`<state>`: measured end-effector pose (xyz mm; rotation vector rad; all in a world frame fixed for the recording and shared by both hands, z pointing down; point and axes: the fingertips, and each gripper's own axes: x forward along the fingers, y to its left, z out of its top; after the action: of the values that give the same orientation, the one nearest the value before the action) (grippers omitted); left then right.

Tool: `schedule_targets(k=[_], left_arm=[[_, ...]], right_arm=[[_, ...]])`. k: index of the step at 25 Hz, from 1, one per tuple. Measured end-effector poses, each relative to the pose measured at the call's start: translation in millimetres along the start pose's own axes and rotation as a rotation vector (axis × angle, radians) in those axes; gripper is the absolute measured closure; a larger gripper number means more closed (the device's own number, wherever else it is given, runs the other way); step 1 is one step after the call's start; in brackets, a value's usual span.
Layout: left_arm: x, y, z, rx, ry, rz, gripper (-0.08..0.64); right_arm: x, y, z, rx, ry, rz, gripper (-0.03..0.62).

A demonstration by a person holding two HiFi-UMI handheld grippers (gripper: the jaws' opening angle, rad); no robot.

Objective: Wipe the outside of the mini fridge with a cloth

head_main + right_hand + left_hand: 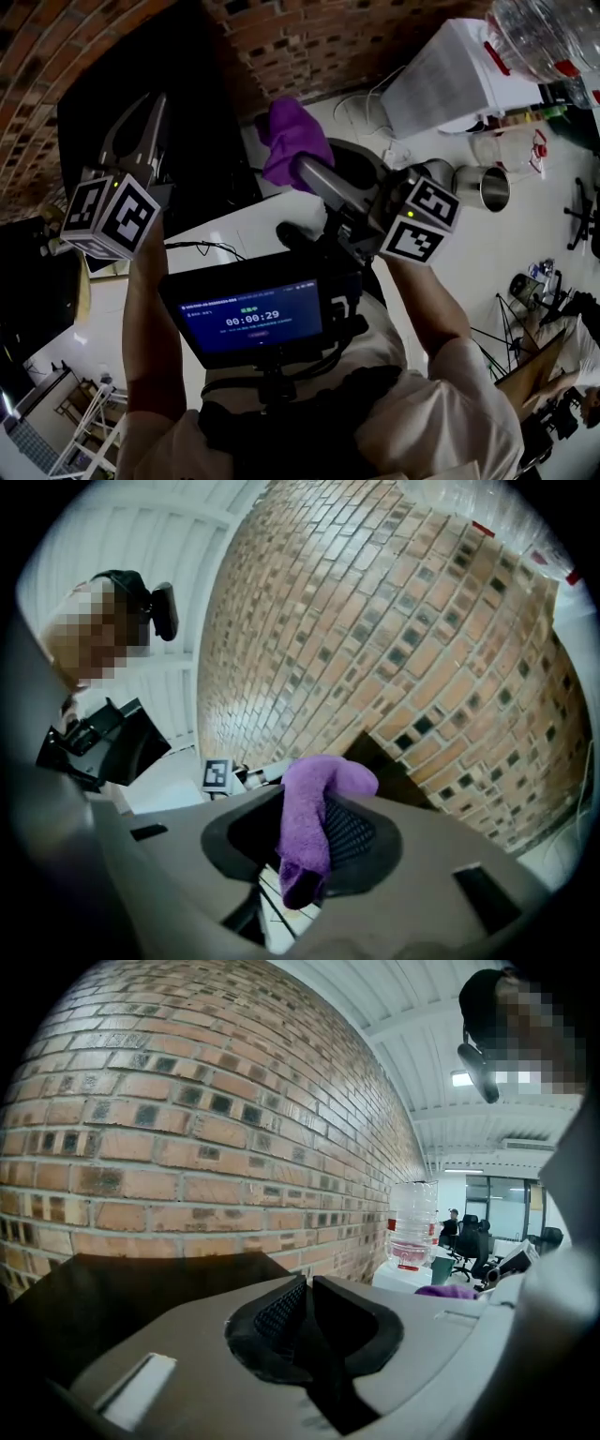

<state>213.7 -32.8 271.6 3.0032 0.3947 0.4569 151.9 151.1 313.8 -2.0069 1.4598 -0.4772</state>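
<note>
chest screen: nearest of all, lit blue with a running timer, mounted on the person's front between the two forearms
right gripper: held about level, pointing toward the far wall, jaws clamped on the purple cloth
purple cloth: pinched across its middle; one end bunches up beyond the jaw tips, the other hangs down between the pads toward the camera
left gripper: off to the left, jaws drawn almost together with only a thin slit, nothing between them
mini fridge: black box standing against the far wall, on the left; the left gripper's jaws lie in front of it in the head view, and the cloth sits at its right edge; whether cloth and fridge touch cannot be told
brick wall: red-brown, right behind the fridge, filling most of both gripper views
water dispenser: white, far right, beside the wall
water bottle: clear, upside down on the dispenser
steel pot: on the pale floor, near the dispenser, just right of the right gripper's marker cube
office chairs: dark, far off past the dispenser
</note>
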Motion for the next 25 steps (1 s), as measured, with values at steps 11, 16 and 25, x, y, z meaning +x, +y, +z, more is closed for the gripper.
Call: schedule_targets(k=[11,16,25], left_arm=[[6.3,-2.9,-3.8,0.002,0.001,-0.010,0.528],[9.4,-2.1,-6.2,0.000,0.003,-0.020,0.528],[5.0,3.1,-4.9,0.000,0.004,-0.009,0.528]], right_arm=[[4.4,17.4,-35.6,-0.007,0.073,0.043,0.480],[7.5,3.7,-53.5,-0.002,0.097,0.014,0.480],[17.5,-9.7,-70.5,0.018,0.115,0.004,0.480]])
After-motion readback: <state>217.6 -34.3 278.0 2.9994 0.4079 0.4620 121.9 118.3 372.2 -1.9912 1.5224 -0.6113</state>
